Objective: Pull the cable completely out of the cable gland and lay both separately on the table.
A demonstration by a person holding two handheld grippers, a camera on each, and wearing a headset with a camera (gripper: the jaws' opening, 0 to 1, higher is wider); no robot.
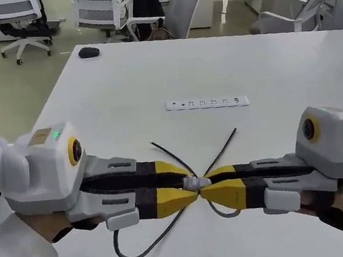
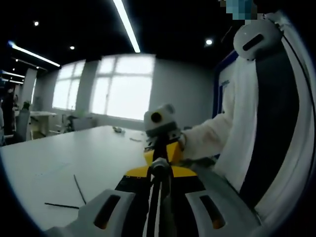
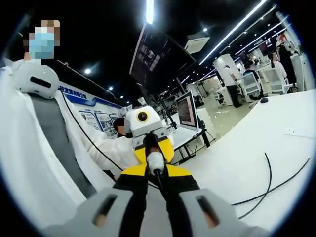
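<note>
The small white cable gland [image 1: 193,181] hangs above the white table [image 1: 276,67], between two yellow-tipped grippers that meet tip to tip. My left gripper [image 1: 189,187] comes in from the left and is shut on the gland [image 2: 159,167]. My right gripper [image 1: 205,183] faces it, shut on the black cable [image 1: 169,158] right beside the gland [image 3: 155,161]. From the tips the cable [image 3: 269,181] trails onto the table, its strands crossing behind the grippers, and one loop [image 1: 136,250] lies at the front left.
A white power strip [image 1: 207,103] lies mid-table beyond the grippers. A black mouse [image 1: 89,51] sits near the far left corner. Office chairs [image 1: 20,22] stand past the table's far edge. A person in a white coat [image 2: 256,123] fills the right of the left gripper view.
</note>
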